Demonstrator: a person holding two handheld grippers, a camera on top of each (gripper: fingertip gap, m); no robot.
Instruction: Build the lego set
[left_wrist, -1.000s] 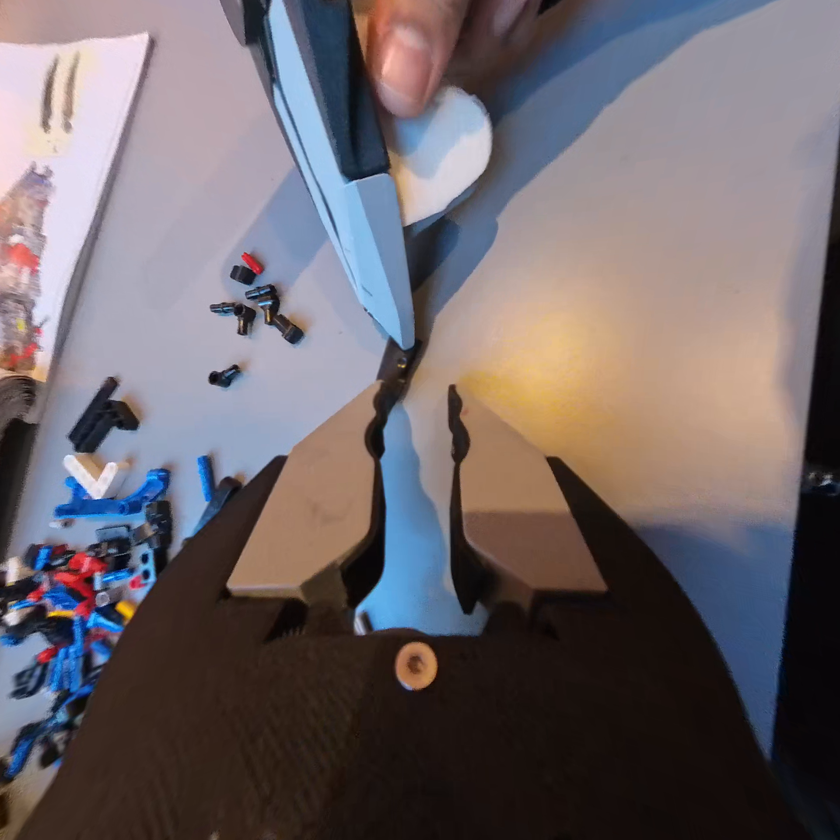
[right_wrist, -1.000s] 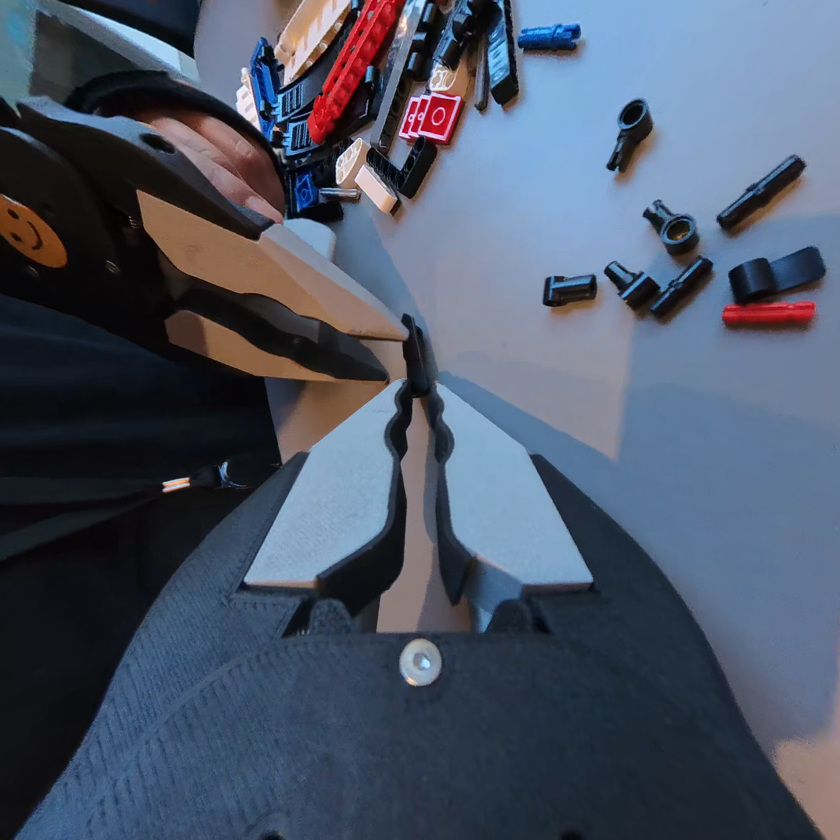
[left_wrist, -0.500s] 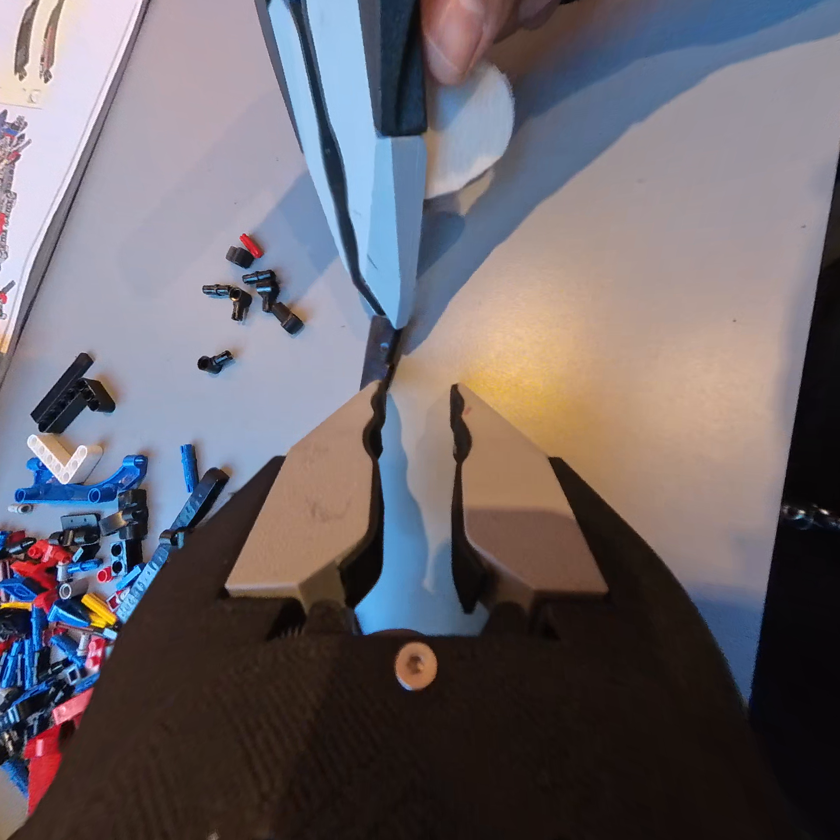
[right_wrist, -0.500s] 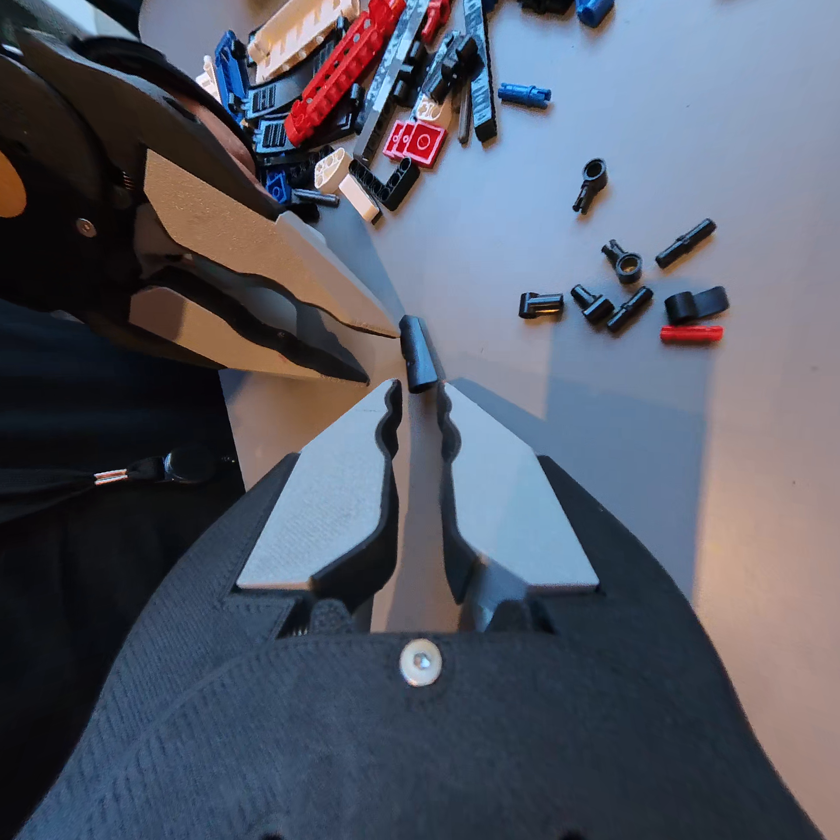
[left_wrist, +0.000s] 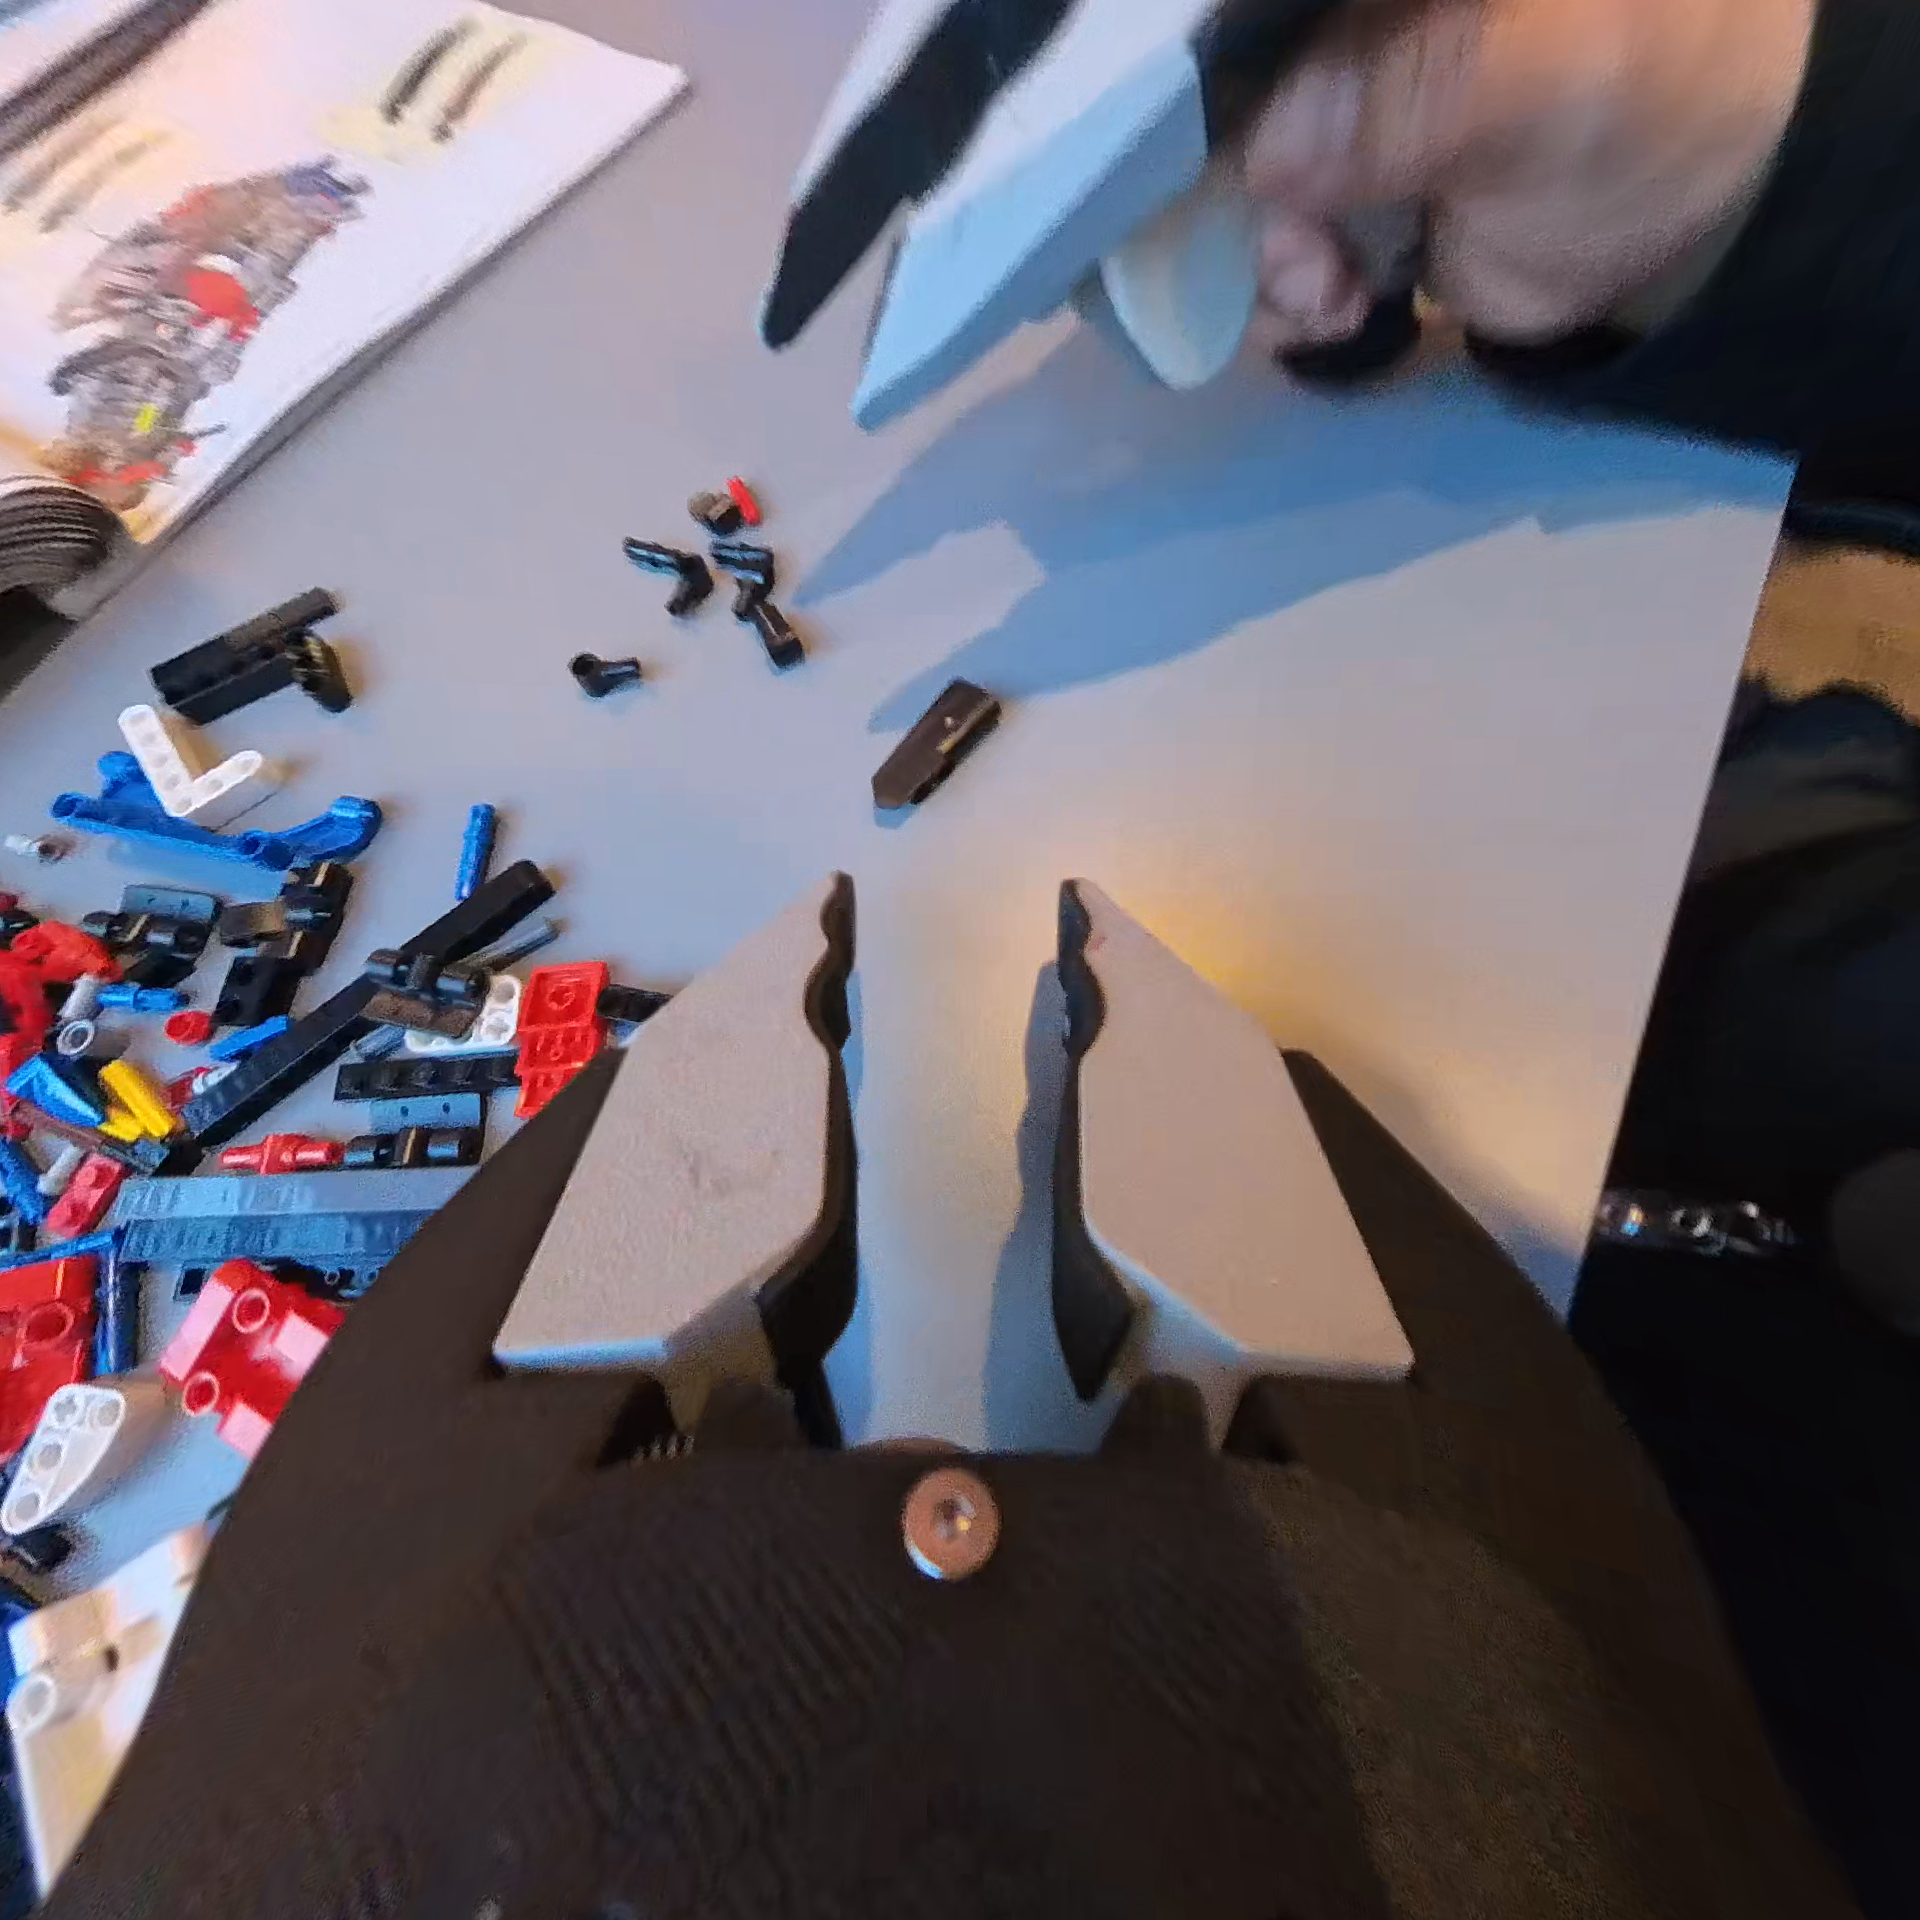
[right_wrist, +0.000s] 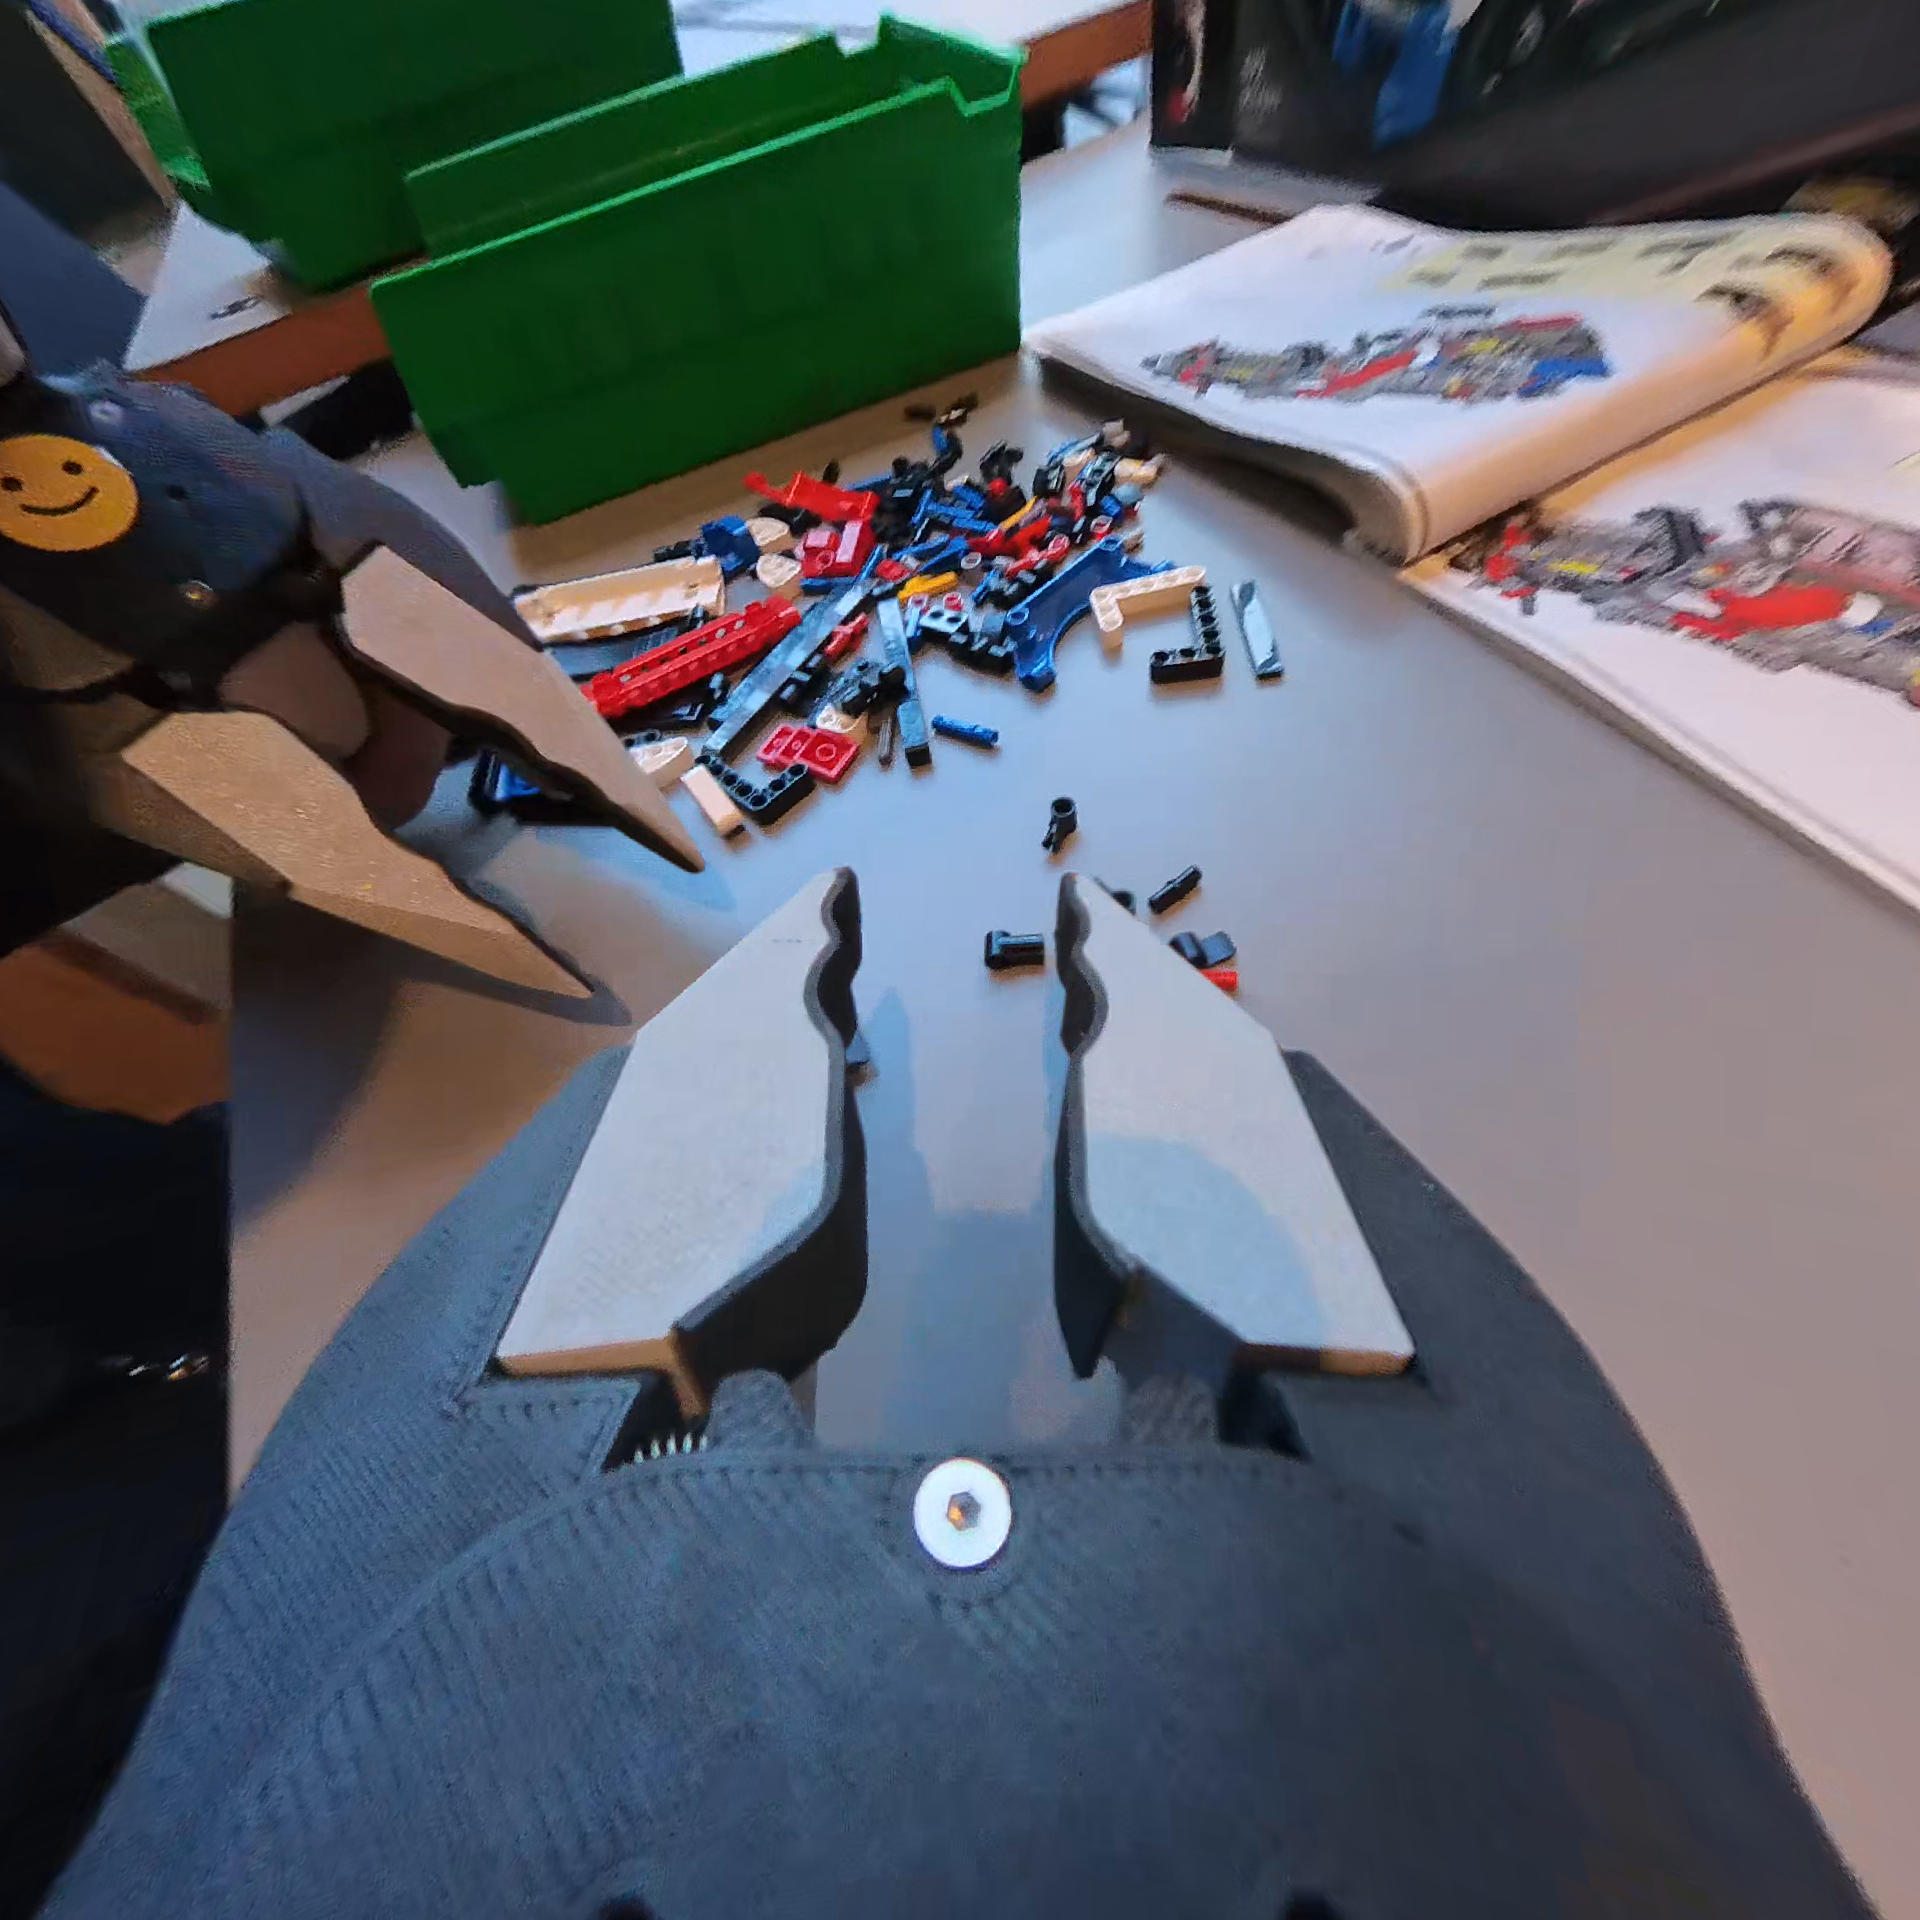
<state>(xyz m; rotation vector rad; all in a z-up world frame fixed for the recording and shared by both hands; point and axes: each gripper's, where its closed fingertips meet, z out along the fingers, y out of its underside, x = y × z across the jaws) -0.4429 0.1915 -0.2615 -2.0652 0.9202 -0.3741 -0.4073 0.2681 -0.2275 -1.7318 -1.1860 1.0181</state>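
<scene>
A small black Lego piece (left_wrist: 935, 743) lies loose on the grey table (left_wrist: 1299, 831), held by neither gripper. My left gripper (left_wrist: 956, 904) is open and empty, a little short of the piece. My right gripper (right_wrist: 956, 894) is open and empty above the table. In the left wrist view the right gripper (left_wrist: 821, 374) is blurred, raised beyond the piece. In the right wrist view the left gripper (right_wrist: 639, 925) is at the left, open. A cluster of small black connectors and a red pin (left_wrist: 727, 561) lies to the left of the black piece.
A pile of red, blue, black and white Lego parts (right_wrist: 883, 623) lies mid-table, also at the left in the left wrist view (left_wrist: 260, 1039). Green bins (right_wrist: 707, 260) stand behind it. An open instruction booklet (right_wrist: 1455, 343) lies at the right. The table edge (left_wrist: 1714, 831) is close. My right fingertips sit around 10 centimetres from my left ones. The left gripper is farther from the red pin (left_wrist: 727, 561), some 11 centimetres, than the right, some 5 centimetres.
My right gripper opened and let go of the black piece, which now lies on the table. Both grippers drew back and apart from it. My left gripper stayed open.
</scene>
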